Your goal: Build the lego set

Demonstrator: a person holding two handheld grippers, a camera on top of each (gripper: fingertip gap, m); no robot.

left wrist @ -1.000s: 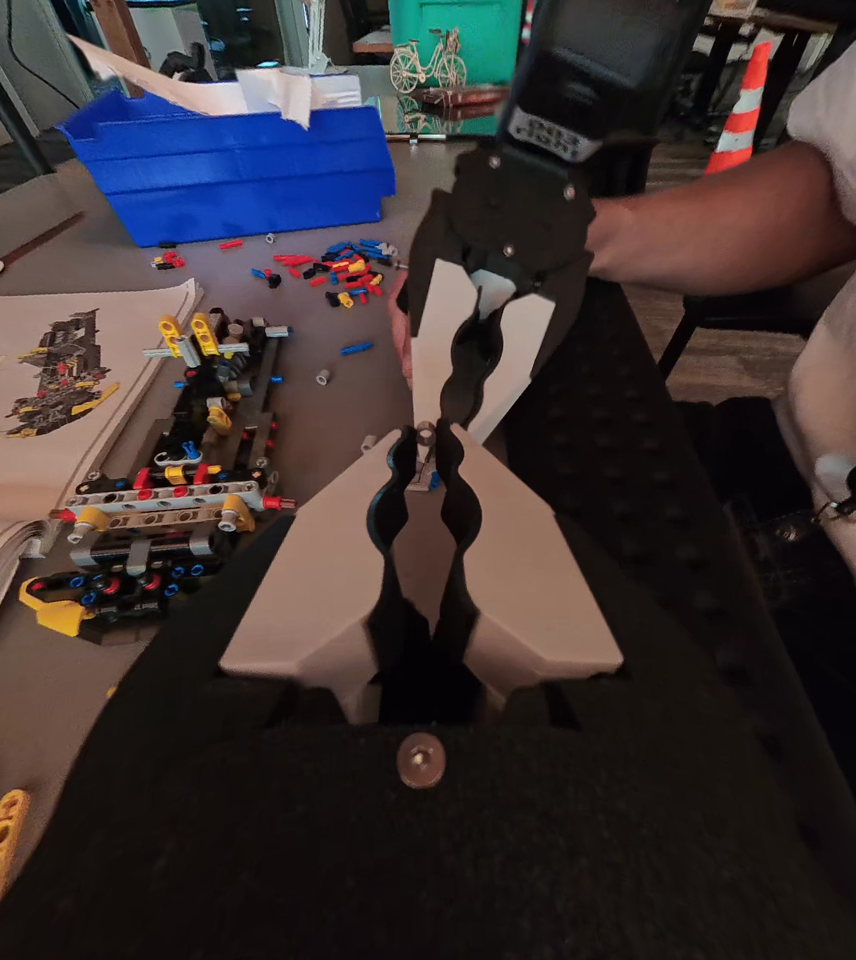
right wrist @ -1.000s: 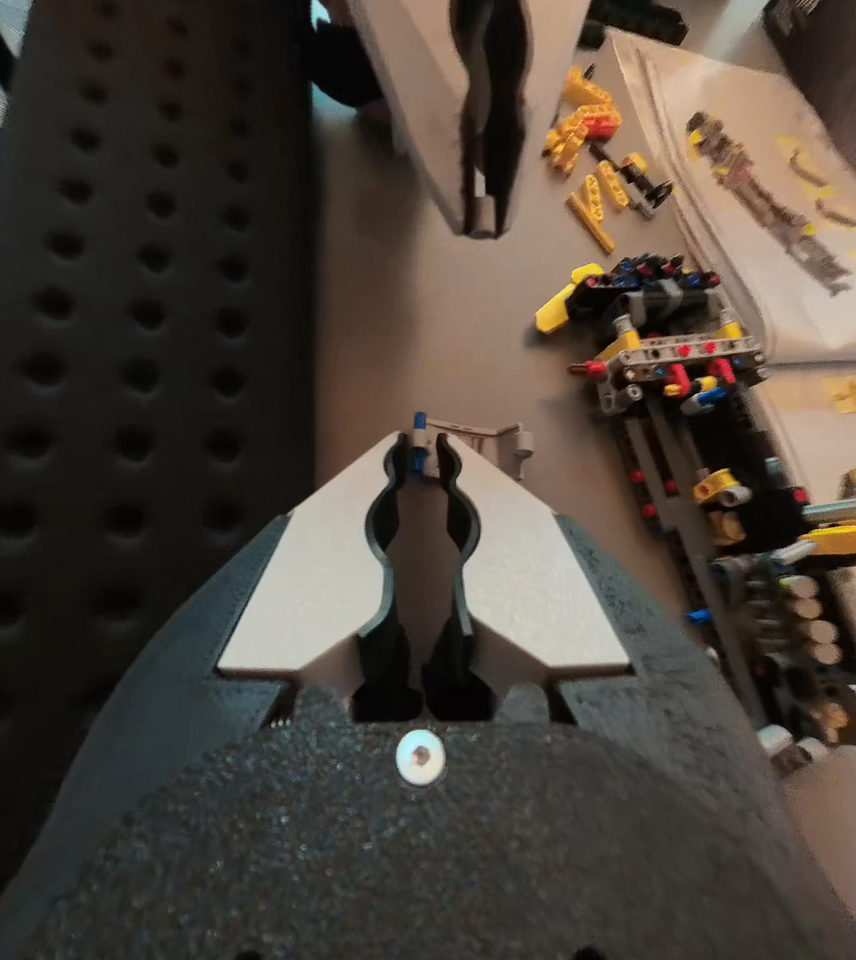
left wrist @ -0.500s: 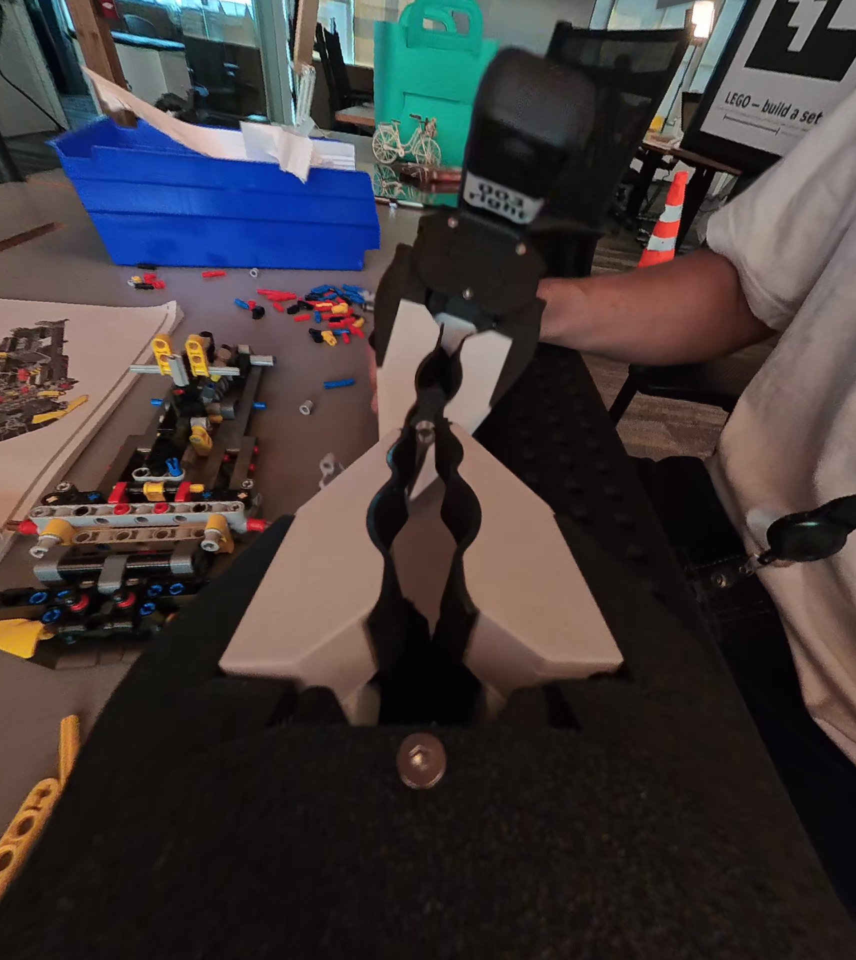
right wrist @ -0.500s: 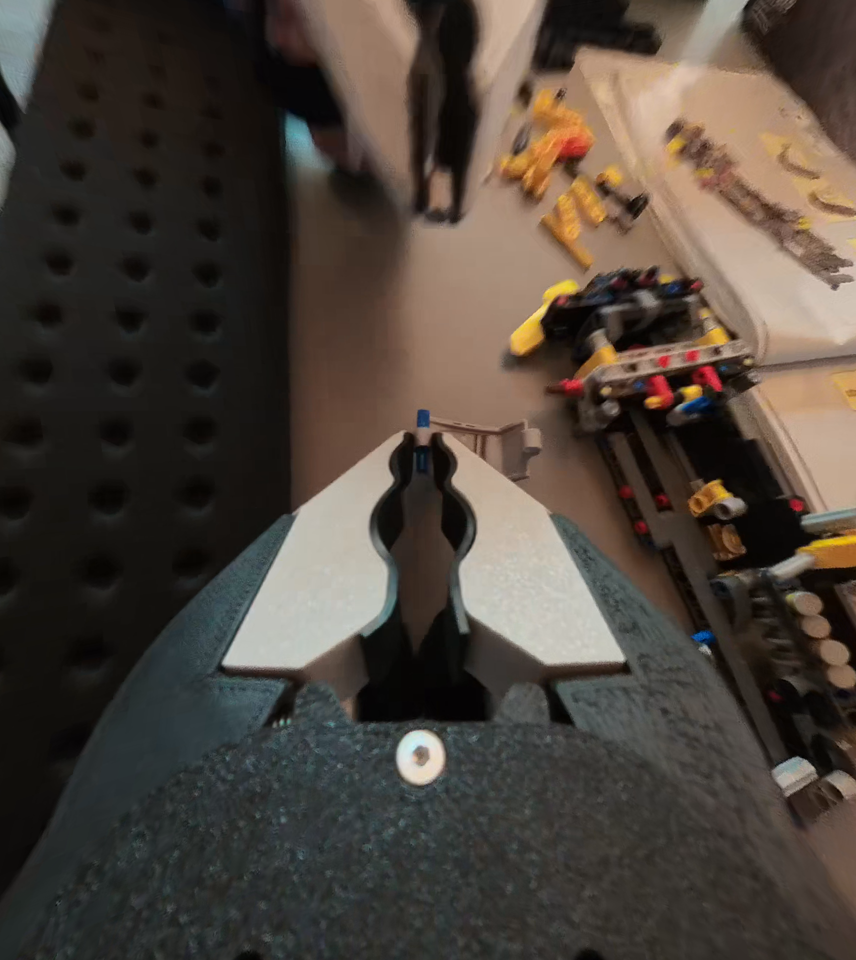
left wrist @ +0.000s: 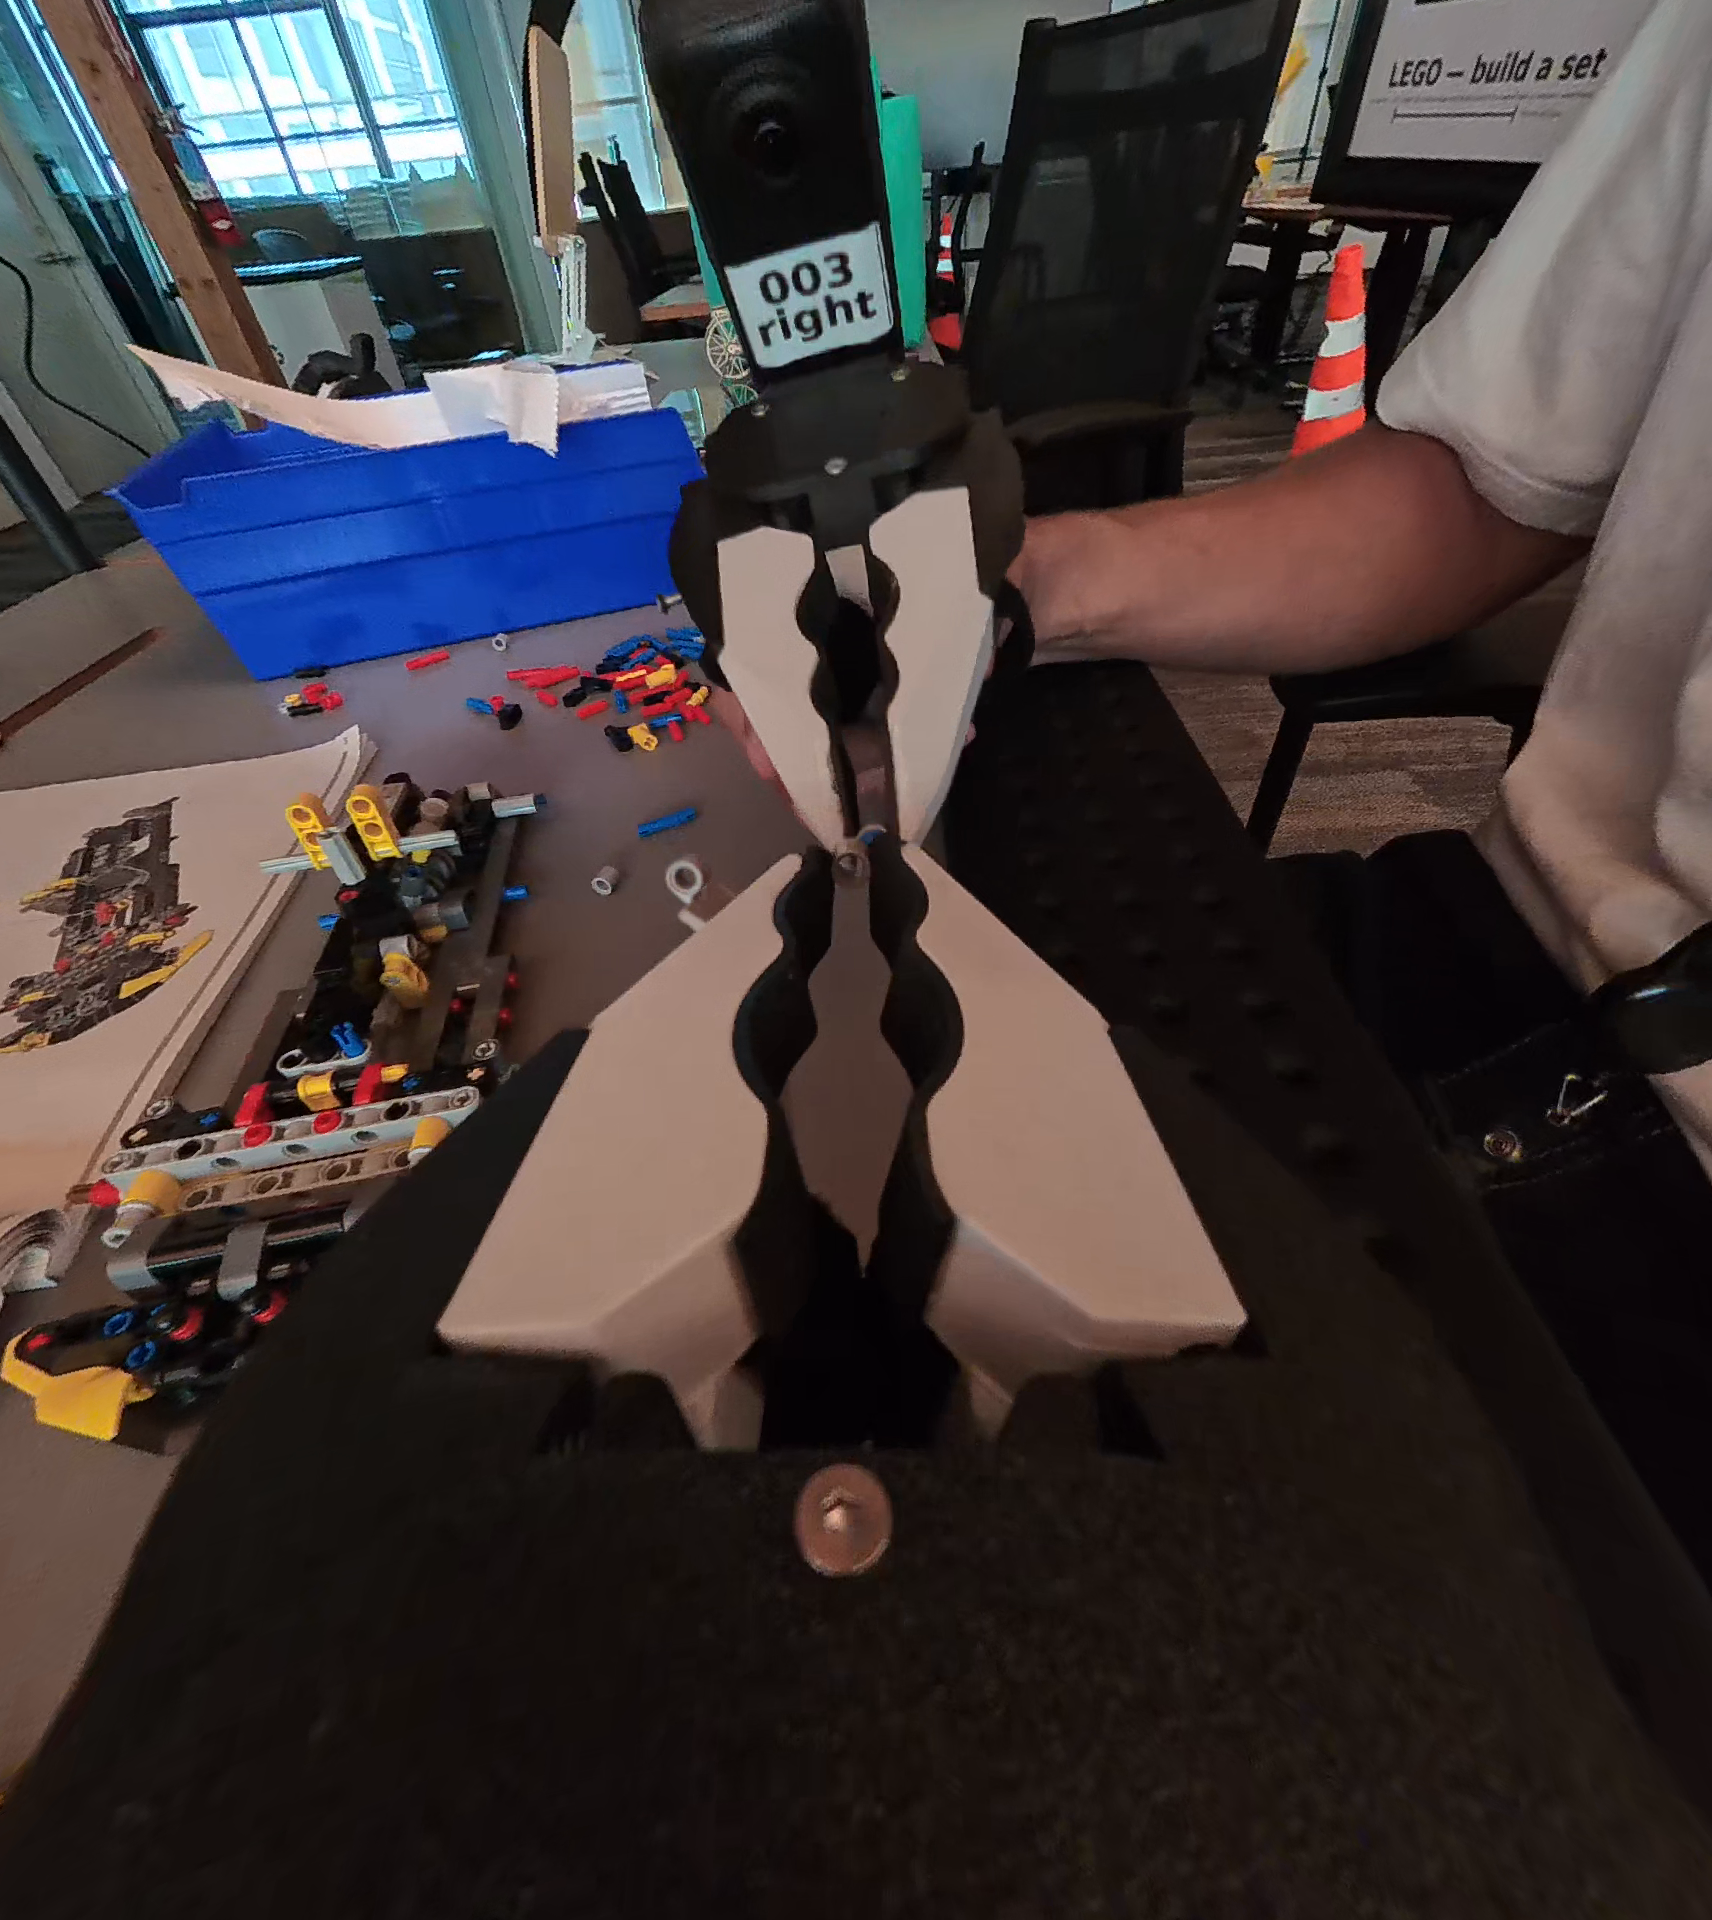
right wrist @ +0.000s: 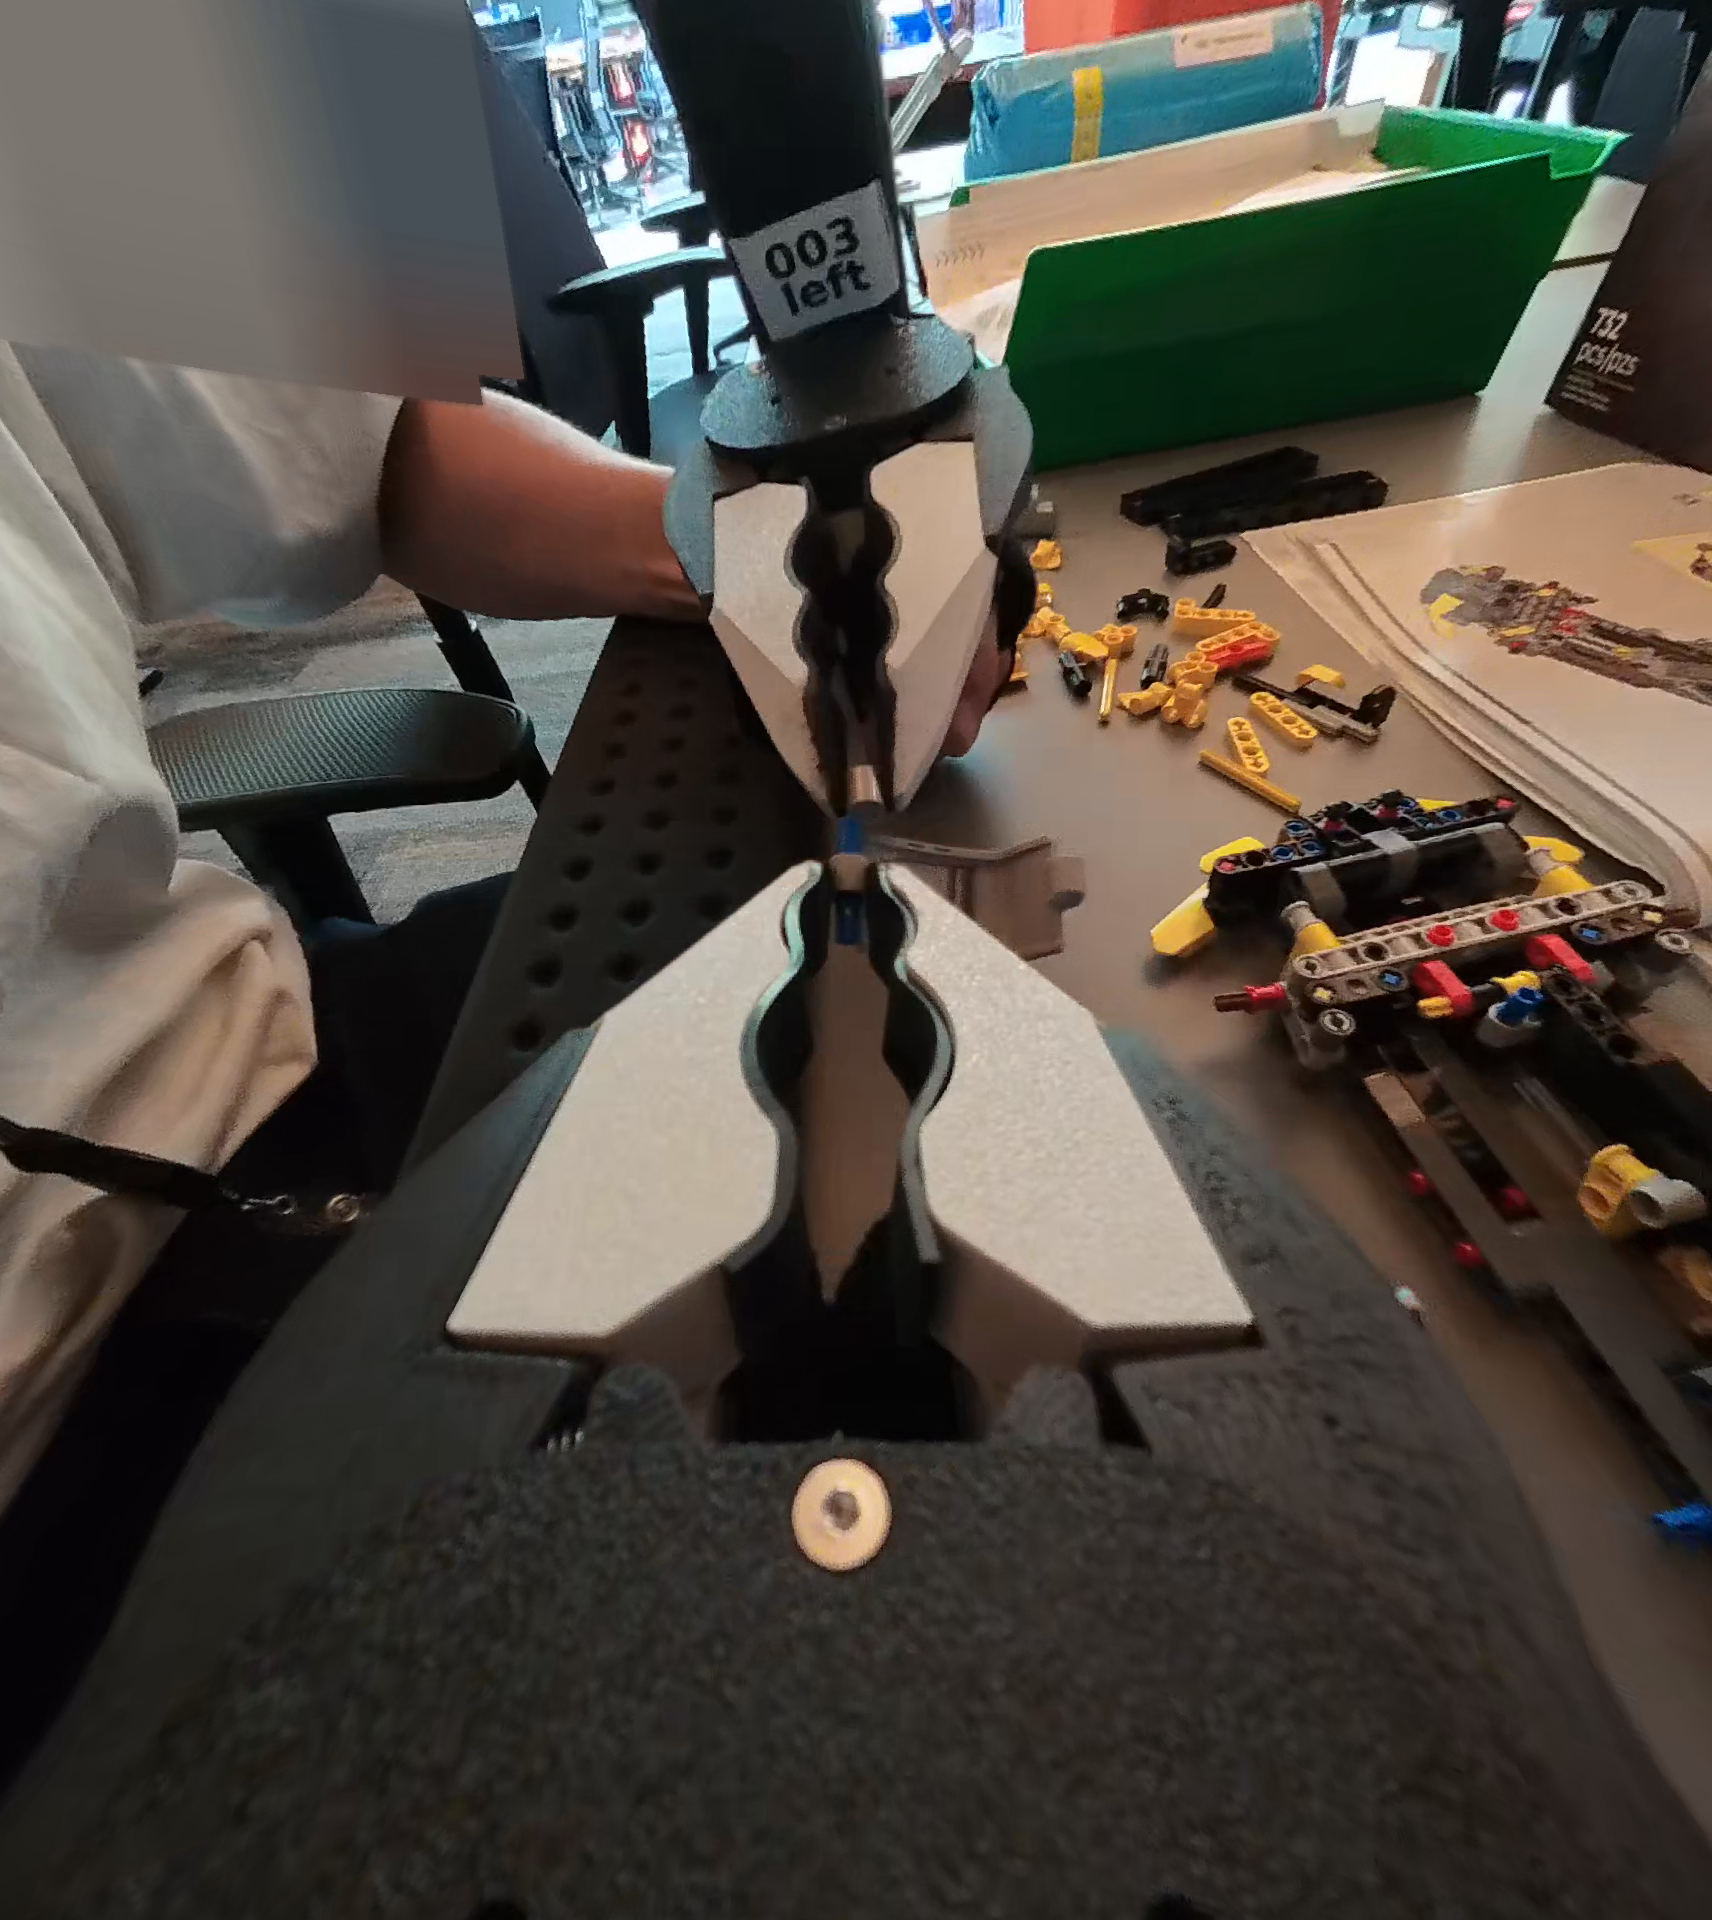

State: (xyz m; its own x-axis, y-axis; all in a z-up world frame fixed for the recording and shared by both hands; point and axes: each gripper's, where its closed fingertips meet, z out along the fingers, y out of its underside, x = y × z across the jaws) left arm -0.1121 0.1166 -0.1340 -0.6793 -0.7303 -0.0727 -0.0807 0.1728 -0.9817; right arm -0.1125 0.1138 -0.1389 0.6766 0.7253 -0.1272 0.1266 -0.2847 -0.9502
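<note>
Left wrist view: the left gripper (left wrist: 850, 862) has its jaws clamped on a small grey bush (left wrist: 850, 864) at the very tips. The right gripper (left wrist: 867, 831) meets it tip to tip above the table (left wrist: 571, 935).

Right wrist view: the right gripper (right wrist: 847, 883) has its jaws clamped on a blue pin (right wrist: 848, 914), whose free end points at the grey bush (right wrist: 864, 790) just beyond, pinched by the left gripper (right wrist: 862, 805).

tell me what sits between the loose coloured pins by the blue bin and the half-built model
In the left wrist view, a stretch of brown table holding one blue pin, a small grey bush and a white ring piece; otherwise bare.
</note>
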